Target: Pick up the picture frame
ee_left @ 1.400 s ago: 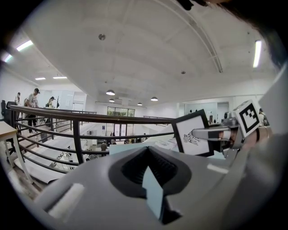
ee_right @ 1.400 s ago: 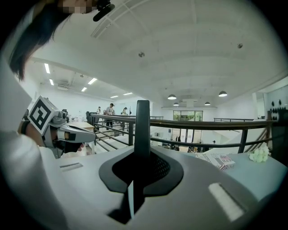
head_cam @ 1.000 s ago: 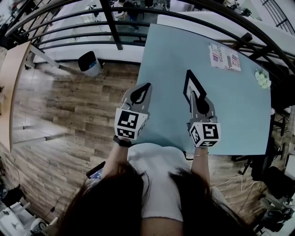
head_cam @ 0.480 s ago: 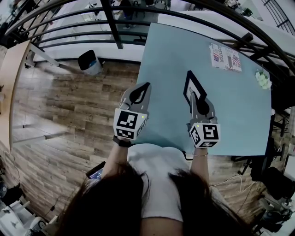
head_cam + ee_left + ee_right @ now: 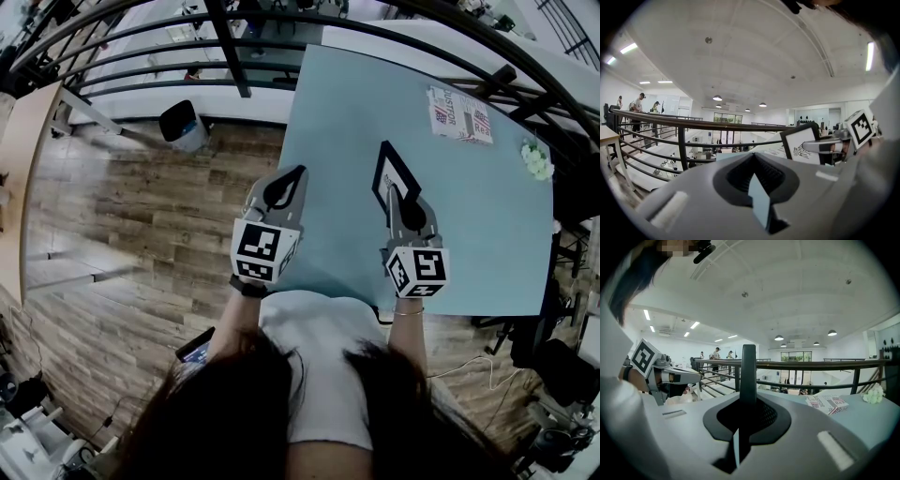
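The picture frame (image 5: 397,172), black-edged with a white picture, stands upright above the blue table (image 5: 487,244), and my right gripper (image 5: 392,194) is shut on its near edge. In the right gripper view the frame (image 5: 748,373) rises edge-on as a dark bar from between the jaws. The left gripper view shows the frame's face (image 5: 802,143) at the right, with the right gripper's fingers (image 5: 824,146) across it. My left gripper (image 5: 296,175) is shut and holds nothing; it hovers at the table's left edge, level with the right one.
A printed red-and-blue box (image 5: 458,115) lies at the table's far side, and a small white-green bunch (image 5: 535,161) sits near its right edge. A black railing (image 5: 234,56) runs beyond the table. A bin (image 5: 182,128) stands on the wooden floor at the left.
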Demonstrator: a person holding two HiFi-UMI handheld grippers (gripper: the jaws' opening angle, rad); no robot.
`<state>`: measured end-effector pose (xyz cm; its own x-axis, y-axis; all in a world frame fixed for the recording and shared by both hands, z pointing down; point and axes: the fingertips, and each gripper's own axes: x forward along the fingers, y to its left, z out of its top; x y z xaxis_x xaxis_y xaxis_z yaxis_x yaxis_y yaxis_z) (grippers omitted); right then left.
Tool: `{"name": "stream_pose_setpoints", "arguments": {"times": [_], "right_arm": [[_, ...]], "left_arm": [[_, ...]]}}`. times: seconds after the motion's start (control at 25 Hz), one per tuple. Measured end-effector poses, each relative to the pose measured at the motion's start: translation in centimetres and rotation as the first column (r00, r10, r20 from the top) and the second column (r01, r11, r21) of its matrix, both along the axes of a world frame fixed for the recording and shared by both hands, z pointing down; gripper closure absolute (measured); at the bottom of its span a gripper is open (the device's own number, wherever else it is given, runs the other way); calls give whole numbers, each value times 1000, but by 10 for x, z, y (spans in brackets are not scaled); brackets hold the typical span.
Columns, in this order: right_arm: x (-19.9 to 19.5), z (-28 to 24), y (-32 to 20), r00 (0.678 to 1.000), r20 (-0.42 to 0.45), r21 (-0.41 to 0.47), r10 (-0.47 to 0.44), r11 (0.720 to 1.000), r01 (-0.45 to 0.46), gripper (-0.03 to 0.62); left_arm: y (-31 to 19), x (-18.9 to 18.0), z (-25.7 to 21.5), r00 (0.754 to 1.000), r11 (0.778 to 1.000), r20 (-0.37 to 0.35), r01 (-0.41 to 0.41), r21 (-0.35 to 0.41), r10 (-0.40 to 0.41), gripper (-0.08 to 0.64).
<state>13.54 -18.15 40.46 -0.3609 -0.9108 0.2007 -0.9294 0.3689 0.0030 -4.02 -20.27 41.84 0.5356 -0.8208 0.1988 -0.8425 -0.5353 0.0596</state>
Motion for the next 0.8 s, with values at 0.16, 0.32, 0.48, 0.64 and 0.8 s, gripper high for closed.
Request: {"name": "stream_pose_setpoints", "arguments": {"times": [0.16, 0.32, 0.48, 0.64, 0.8], "right_arm": [[-1, 2, 0, 1000, 1, -10, 0, 1000, 0, 578], [0, 3, -1, 1000, 8, -11, -2, 1000, 2, 578], [1, 3, -1, 1000, 9, -16, -3, 1000, 3, 578], [1, 5, 0, 1000, 10, -19, -3, 1000, 3, 578], [1, 7, -1, 1000, 14, -23, -2, 1000, 3, 578]], "left_arm": [[0, -2, 0, 1000, 1000, 0, 6, -1, -6, 503], [-1, -3, 2, 1000, 1000, 1, 13, -3, -13, 503], [0, -4, 3, 1000, 1000, 0, 17, -9, -17, 503], [1, -4, 4, 1000, 1000, 1, 17, -12, -17, 503], [0, -4, 6, 1000, 1000, 2, 16, -14, -16, 503]]}}
